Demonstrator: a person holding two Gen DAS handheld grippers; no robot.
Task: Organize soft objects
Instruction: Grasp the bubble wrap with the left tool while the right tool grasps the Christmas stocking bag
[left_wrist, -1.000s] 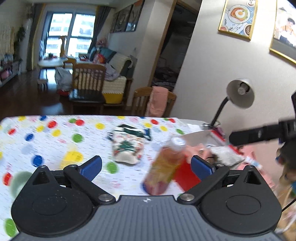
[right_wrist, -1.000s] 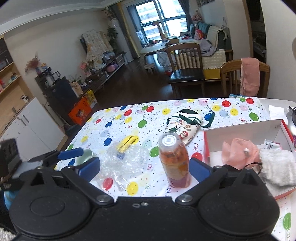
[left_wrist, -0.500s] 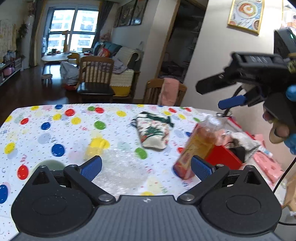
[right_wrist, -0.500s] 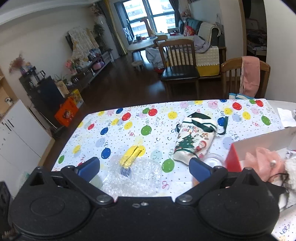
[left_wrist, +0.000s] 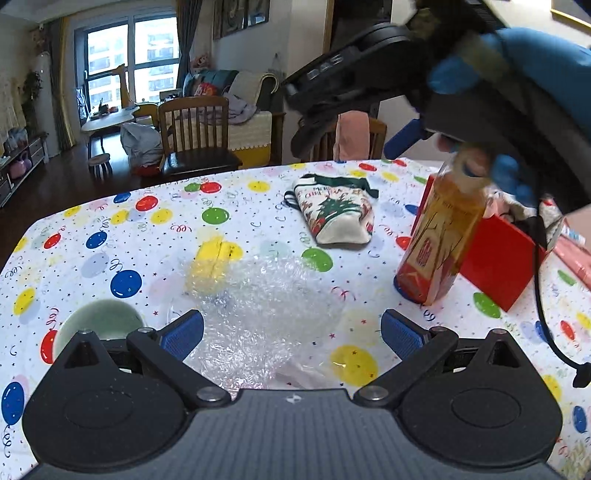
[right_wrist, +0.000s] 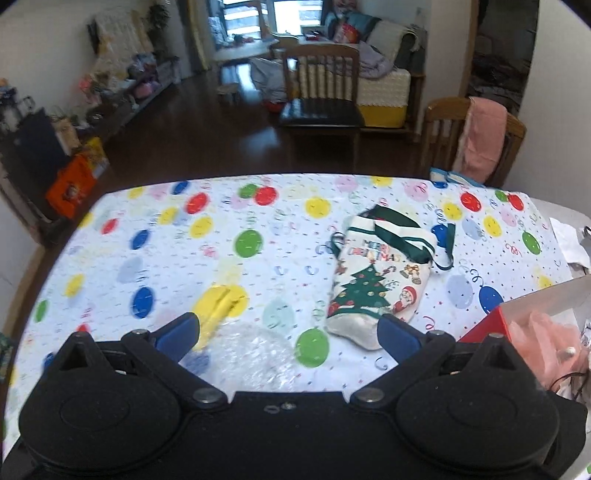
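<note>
Bubble wrap (left_wrist: 266, 306) is lying crumpled on the bench (left_wrist: 92, 221) right between our left gripper (left_wrist: 291, 334)'s wide-open, empty fingers, while our right gripper (right_wrist: 288, 338), equally wide and empty, is hanging above the Christmas stocking (right_wrist: 376, 284), probably because the red box (left_wrist: 495, 258) beside it is collecting the soft things.

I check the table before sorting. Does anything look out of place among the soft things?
Yes. A hard drink bottle stands beside the red box, leaning in this fisheye view. It is not soft like the Christmas stocking or bubble wrap.
</note>
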